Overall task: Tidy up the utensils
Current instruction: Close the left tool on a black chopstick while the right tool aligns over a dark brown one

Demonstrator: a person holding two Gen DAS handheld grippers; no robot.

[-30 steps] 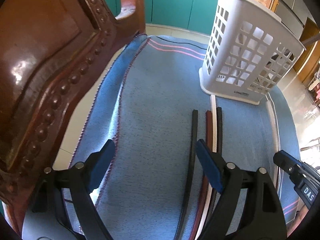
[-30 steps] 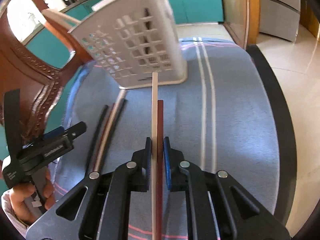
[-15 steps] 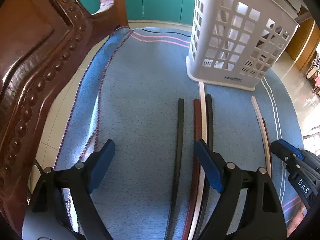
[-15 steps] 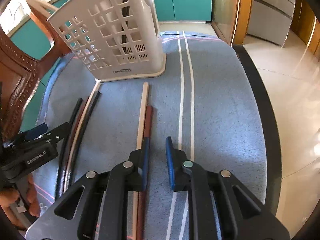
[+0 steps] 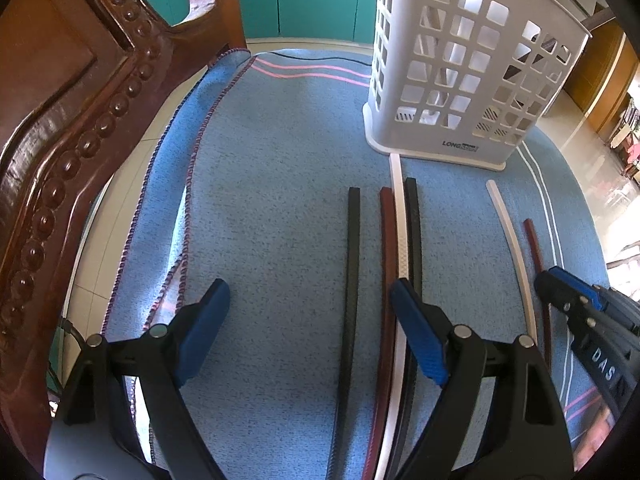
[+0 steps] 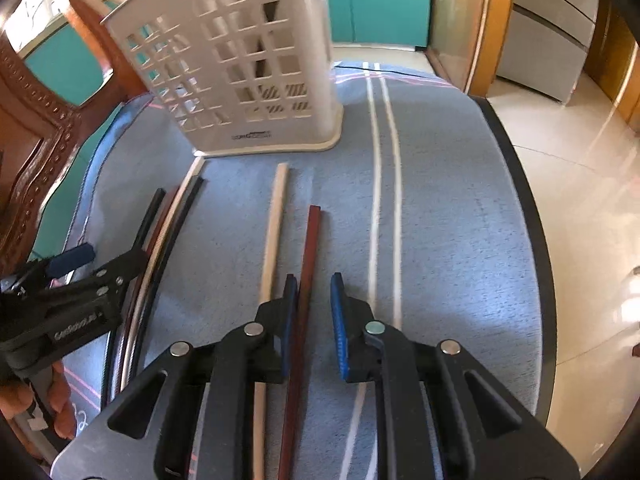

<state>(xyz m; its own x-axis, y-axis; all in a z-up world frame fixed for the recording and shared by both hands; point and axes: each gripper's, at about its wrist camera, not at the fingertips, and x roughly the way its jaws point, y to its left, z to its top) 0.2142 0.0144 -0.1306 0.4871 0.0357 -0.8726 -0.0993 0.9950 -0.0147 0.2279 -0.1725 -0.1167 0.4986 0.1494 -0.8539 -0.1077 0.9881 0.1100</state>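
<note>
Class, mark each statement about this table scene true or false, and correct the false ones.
1. The white basket stands upright on the blue cloth. True.
2. Every chopstick on the cloth is black. False: a brown chopstick and a white chopstick lie there too.
3. The left gripper is wide open. True.
4. The right gripper holds a spoon. False: the brown chopstick lies between its parted jaws, ungripped.

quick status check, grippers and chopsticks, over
Left gripper open over the black chopstick. Right gripper open, brown chopstick loose between its pads. Six sticks on the cloth; white basket path unobstructed.
</note>
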